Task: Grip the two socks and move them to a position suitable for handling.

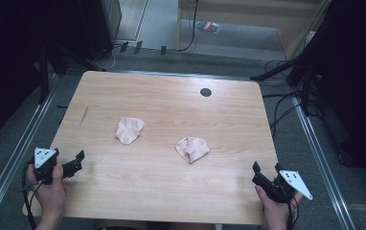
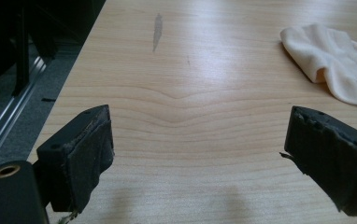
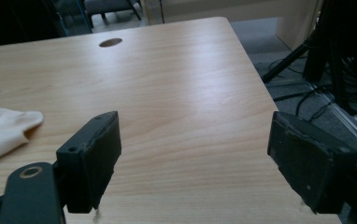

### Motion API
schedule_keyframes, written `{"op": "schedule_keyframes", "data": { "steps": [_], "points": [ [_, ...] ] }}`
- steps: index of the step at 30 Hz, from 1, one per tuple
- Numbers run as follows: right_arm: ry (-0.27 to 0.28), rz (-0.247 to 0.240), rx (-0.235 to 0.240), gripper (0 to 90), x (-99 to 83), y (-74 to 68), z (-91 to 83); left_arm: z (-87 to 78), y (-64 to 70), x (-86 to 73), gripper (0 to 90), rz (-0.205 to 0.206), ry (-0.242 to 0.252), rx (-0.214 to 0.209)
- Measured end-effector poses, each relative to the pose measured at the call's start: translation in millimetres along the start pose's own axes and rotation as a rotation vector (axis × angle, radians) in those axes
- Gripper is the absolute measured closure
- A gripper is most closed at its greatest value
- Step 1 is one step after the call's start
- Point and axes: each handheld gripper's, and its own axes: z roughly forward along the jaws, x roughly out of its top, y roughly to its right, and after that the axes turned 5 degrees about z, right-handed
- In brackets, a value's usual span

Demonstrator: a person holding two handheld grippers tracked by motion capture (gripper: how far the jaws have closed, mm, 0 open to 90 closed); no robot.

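Two crumpled cream cloths lie on the wooden table (image 1: 162, 191). The left cloth (image 1: 129, 129) sits left of centre and the right cloth (image 1: 192, 148) lies a little nearer and to the right. My left gripper (image 1: 78, 160) rests at the table's near left edge, open and holding nothing, well short of the left cloth (image 2: 333, 65). My right gripper (image 1: 266, 171) hovers at the near right corner, also open and bare, with the right cloth's edge (image 3: 1, 130) off to its left. In each gripper view the black jaws stand wide apart over bare wood.
A round cable hole (image 1: 205, 92) sits near the table's far edge. A dark streak (image 1: 84, 115) marks the wood at the left. Metal floor rails (image 1: 8, 163) run along both sides, and cables (image 1: 286, 100) trail on the carpet at the right.
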Motion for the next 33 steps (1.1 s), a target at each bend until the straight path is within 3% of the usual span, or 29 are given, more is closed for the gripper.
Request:
{"op": "schedule_keyframes", "data": {
  "steps": [4, 8, 11, 18, 25, 29, 30, 33],
  "points": [
    [0.032, -0.010, 0.016, 22.7, 6.9, -10.1, -4.8, -0.2, 1.4, -0.1, 8.3, 0.009, 0.003, 0.007],
    [0.053, -0.043, 0.020, 27.0, 15.5, -29.9, -6.3, 0.3, 3.1, 0.2, 8.3, 0.026, -0.002, 0.009],
    [0.049, -0.038, 0.070, 29.8, 21.6, -46.1, -4.1, 0.2, 4.3, 0.5, 8.3, 0.037, 0.000, 0.011],
    [0.022, -0.097, 0.169, 34.2, 32.1, -88.6, 9.5, -0.5, 4.2, -0.3, 8.3, 0.029, 0.019, 0.013],
    [-0.047, -0.158, 0.288, 38.5, 35.9, -138.6, 31.8, -1.9, 6.0, -1.2, 8.5, 0.032, 0.035, 0.046],
    [-0.100, -0.186, 0.322, 39.5, 27.3, -158.5, 49.2, -2.2, 5.8, -1.2, 8.6, 0.037, 0.038, 0.044],
    [-0.114, -0.199, 0.329, 39.5, 22.7, -163.7, 54.7, -1.5, 7.1, -0.7, 8.6, 0.055, 0.027, 0.033],
    [-0.162, -0.220, 0.323, 39.2, 12.2, -172.3, 65.3, -0.7, 8.9, -0.4, 8.9, 0.073, 0.023, 0.038]
  ]
}}
